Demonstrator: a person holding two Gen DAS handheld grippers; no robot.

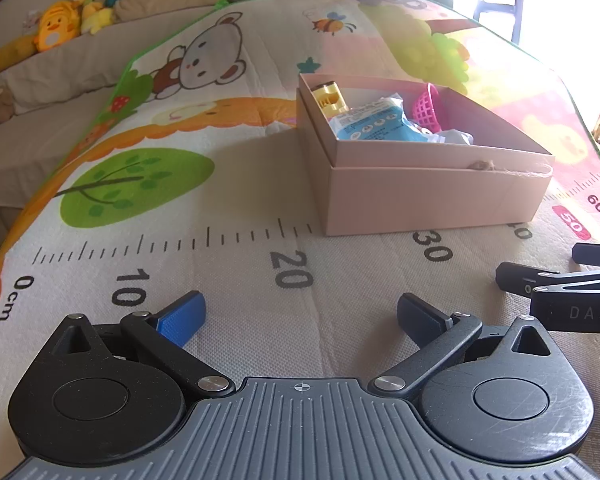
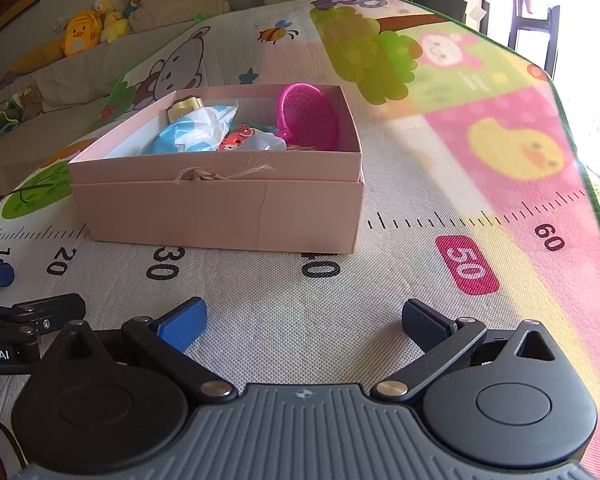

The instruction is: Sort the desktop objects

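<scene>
Both the left tool (image 1: 300, 316) and right tool (image 2: 304, 320) hover wide and empty, near a pink cardboard box (image 2: 220, 216) on the cartoon play mat (image 2: 500, 152). The box already holds a pink mesh basket (image 2: 308, 116) and a blue-white packet (image 2: 192, 136); sorting looks nearly finished, and no loose item shows to fetch next.

Cartoon-printed play mat (image 2: 284, 320) with ruler markings, pink cardboard box (image 2: 220, 212) directly on it.

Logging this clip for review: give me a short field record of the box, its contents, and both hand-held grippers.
surface: cartoon play mat with printed ruler
box: pink cardboard box, open top
contents: pink mesh basket, blue-white packet, gold item, small toys
left hand-held gripper: open, empty, short of box
right hand-held gripper: open, empty, short of box
</scene>
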